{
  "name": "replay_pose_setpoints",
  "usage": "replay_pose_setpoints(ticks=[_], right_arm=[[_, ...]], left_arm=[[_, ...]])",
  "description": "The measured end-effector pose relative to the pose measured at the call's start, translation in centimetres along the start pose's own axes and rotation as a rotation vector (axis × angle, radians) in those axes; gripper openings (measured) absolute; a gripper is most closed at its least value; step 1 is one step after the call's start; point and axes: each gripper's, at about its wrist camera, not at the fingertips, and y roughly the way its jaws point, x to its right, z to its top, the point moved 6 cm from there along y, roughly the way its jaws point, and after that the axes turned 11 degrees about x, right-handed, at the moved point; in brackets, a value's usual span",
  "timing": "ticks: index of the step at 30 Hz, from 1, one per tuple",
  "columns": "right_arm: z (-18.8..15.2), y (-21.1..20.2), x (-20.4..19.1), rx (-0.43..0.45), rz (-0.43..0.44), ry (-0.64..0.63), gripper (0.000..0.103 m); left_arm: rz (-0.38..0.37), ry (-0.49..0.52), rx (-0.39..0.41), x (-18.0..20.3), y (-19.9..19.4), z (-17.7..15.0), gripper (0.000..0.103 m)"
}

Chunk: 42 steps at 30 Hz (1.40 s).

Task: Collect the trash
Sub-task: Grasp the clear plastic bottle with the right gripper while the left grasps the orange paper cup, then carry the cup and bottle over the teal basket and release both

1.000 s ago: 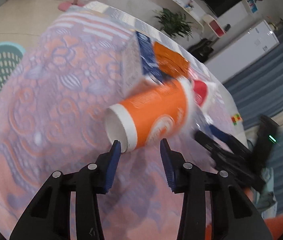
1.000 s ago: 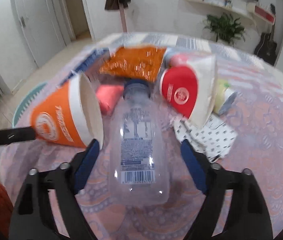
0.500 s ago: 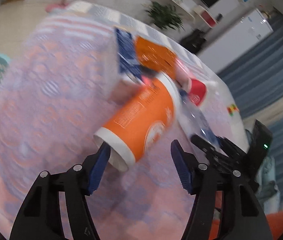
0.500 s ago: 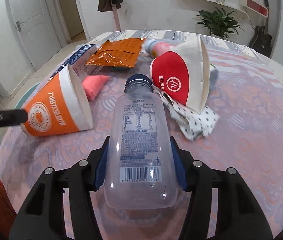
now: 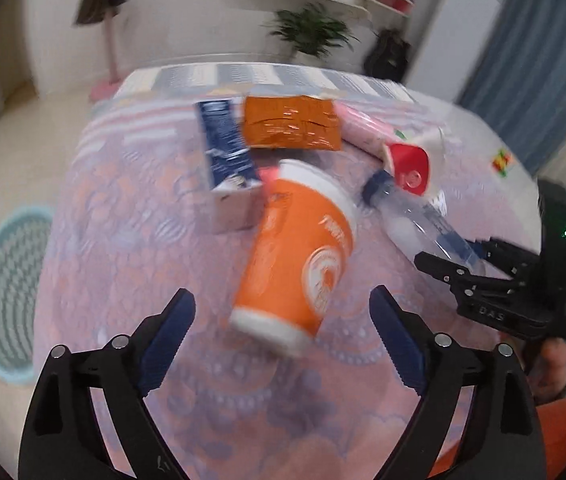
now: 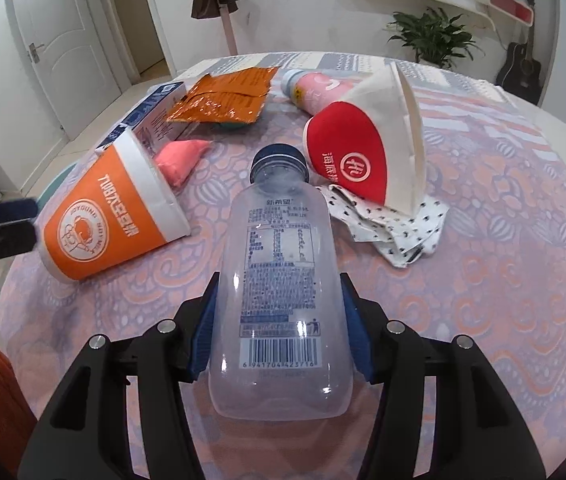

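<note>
While your left tool [image 5: 283, 322] hangs tilted down over the bench [image 5: 123, 280], its jaws have just been opening and now stand wide, gripping nothing; the orange cup [image 5: 297, 252] lies on its side just ahead, between the tips. Close off-centre and that cup likely rolls. From the right wrist, your right tool [image 6: 277, 320] points steeply down, both pads pressed on the clear bottle [image 6: 279, 280]. Smooth plastic, held near its base: it may slip out.

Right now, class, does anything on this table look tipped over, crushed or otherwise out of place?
Yes. The orange cup lies on its side, the red-and-white paper container is crushed flat, and the clear bottle lies flat, clamped in the right gripper. No spill is visible.
</note>
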Motion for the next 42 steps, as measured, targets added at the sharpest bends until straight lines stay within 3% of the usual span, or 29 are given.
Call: replay_pose_setpoints(ticks=[5,8,9,11,17,21,26,32,37,42], right_arm=[[0.0,0.0,-0.2,-0.003,0.0,-0.018,0.053],[0.1,0.2,-0.3,-0.003,0.002,-0.027,0.054],[0.2,0.3,-0.3,-0.006,0.007,-0.026,0.059],[0.4,0.5,-0.5,-0.009,0.019,-0.02,0.067],[0.4,1.7,-1.0,-0.053,0.035,0.003,0.068],[0.2,2.1,-1.2,-0.067,0.003,-0.007,0.053],[1.3,0.8,-1.6,-0.003,0.031,0.043,0.053],[4.8,-2.5,-3.8,0.143,0.104,0.073,0.053],[8.6,-4.2,-9.3,0.224,0.184,-0.013,0.053],[11.8,-3.5,-17.0,0.257,0.264,-0.137,0.053]], left_arm=[[-0.004,0.112,-0.081,1.5,3.7,0.2,0.084],[-0.025,0.074,-0.095,0.8,4.7,-0.1,0.066],[-0.036,0.059,-0.092,0.7,4.7,-0.1,0.062],[-0.064,0.034,-0.088,0.5,4.8,0.0,0.061],[-0.087,0.0,-0.056,0.2,3.6,-0.5,0.056],[-0.094,-0.051,-0.001,-0.6,1.7,-0.1,0.056],[-0.111,-0.111,0.11,-2.0,-1.2,1.6,0.056],[-0.094,-0.204,0.253,-5.6,-6.0,4.2,0.056],[-0.016,-0.264,0.359,-10.5,-10.2,5.9,0.056],[0.104,-0.387,0.436,-18.3,-14.0,5.3,0.056]])
